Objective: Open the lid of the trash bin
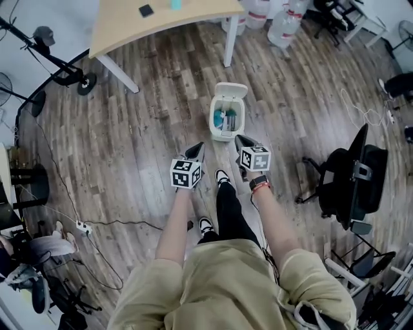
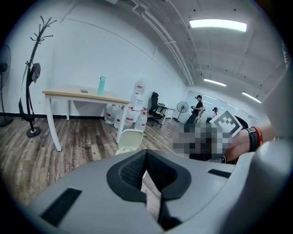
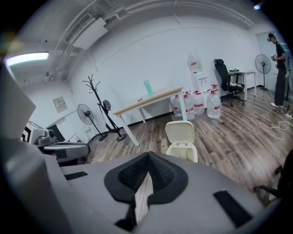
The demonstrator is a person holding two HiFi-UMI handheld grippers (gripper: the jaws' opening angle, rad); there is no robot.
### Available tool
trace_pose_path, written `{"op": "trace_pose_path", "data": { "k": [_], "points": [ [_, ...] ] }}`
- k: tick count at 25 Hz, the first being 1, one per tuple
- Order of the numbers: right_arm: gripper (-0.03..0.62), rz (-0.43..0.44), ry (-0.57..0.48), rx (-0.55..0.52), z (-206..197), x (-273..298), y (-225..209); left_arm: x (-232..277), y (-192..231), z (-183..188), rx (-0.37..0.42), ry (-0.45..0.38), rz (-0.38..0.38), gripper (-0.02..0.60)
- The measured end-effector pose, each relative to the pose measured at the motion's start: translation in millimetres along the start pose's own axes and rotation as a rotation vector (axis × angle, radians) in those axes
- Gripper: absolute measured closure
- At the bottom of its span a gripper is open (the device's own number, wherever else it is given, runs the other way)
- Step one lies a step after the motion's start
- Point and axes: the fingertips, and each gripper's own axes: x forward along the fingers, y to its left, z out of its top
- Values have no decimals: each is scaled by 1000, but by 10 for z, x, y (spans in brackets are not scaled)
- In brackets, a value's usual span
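A: Start big. Where does the bin sit?

B: On the wood floor [image 1: 129, 129], in front of the table [image 1: 161, 19] and well clear of its legs. The trash bin [image 1: 223, 136] is upright, just ahead of the person's feet.

A: And the lid?

B: The lid [image 1: 231, 90] is already up, tipped back past the rim on the far side. Some teal stuff shows inside. The right gripper view shows the same thing, with the lid [image 3: 180, 132] upright above the open mouth. The task looks done or nearly done.

A: What about the grippers?

B: The left hand-held gripper [image 1: 201, 146] has its jaws together with nothing between them. The right hand-held gripper [image 1: 239, 137] is the same, pressed tip to tip and empty. Both hover near the bin's front edge and neither touches it.

A: What are the risks?

B: The main one is the lid dropping shut. It probably rests only on its hinge, so a knock from either tip as it pulls away could swing it forward. The bin also looks light and could slide or tip if a gripper catches the rim.

A: Anything lower down?

B: A shoe [image 1: 221, 175] is close to the base. There's no telling whether a pedal is there. If there is one, lifting the foot could let the lid fall, and a careless step could kick the bin.
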Motion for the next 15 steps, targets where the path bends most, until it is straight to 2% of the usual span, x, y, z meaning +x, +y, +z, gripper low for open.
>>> {"op": "trace_pose_path", "data": {
  "k": [6,15],
  "points": [
    [583,-28,-120,-50,250,-909,555,-815,-322,416,71,-72,33,560],
    [583,-44,-315,-126,526,-2263,1213,-1821,-907,746,149,-209,62,560]
  ]
}}
